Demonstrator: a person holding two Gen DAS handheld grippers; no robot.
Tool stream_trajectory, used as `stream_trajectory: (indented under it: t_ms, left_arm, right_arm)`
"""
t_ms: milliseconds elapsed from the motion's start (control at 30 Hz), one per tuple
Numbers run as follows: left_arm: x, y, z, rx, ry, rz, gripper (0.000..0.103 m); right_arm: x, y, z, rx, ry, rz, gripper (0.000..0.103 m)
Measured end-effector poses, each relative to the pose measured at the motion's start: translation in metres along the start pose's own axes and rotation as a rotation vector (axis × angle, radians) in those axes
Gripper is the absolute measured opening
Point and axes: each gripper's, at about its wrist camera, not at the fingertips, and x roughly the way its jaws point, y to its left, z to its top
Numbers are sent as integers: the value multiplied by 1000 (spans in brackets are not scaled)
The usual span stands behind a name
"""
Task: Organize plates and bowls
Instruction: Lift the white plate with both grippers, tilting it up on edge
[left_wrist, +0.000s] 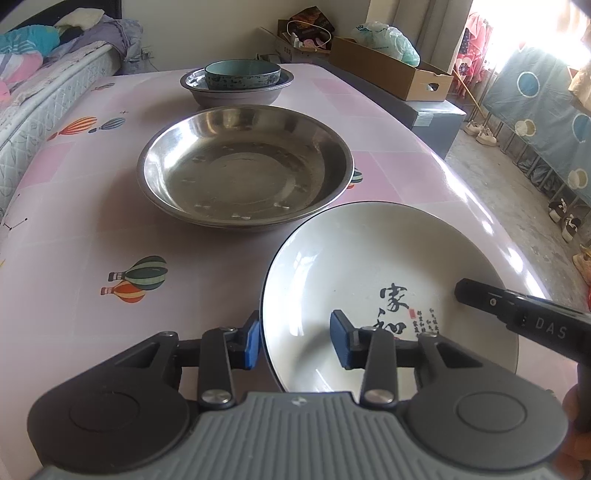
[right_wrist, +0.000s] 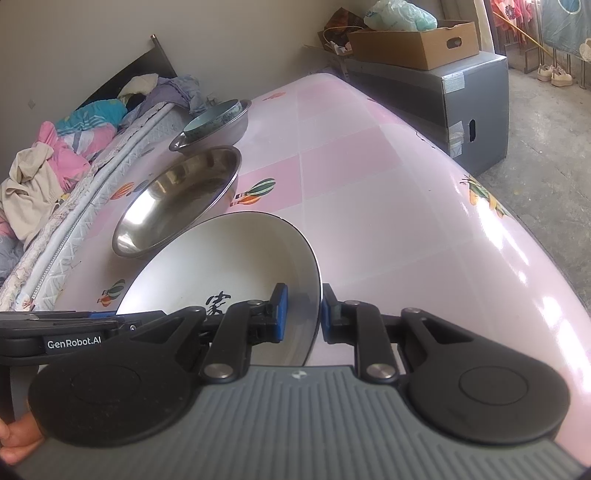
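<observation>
A white plate (left_wrist: 351, 266) (right_wrist: 221, 266) with black calligraphy sits at the near right of the pink table (left_wrist: 74, 221), tilted, its far rim overlapping a wide steel dish (left_wrist: 245, 166) (right_wrist: 177, 199). My right gripper (right_wrist: 304, 315) is shut on the plate's right rim, one blue pad inside and one outside. My left gripper (left_wrist: 297, 341) straddles the plate's left rim with its pads apart, open. Farther back, a teal bowl (left_wrist: 242, 74) (right_wrist: 214, 116) rests inside a steel bowl (left_wrist: 236, 94).
A bed with heaped bedding (left_wrist: 37, 74) runs along the table's left side. Beyond the far right corner a cardboard box (left_wrist: 391, 70) sits on a grey box (right_wrist: 461, 96). The table's right edge drops to a concrete floor with shoes (left_wrist: 480, 133).
</observation>
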Motion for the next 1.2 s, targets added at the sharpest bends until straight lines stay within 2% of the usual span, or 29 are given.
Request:
stream_trajectory:
  t_ms: [1200]
  left_arm:
    - [-8,-5,1,-9,-17,-11,39]
  right_arm:
    - [-9,-1,4,-3,-16,-10,18]
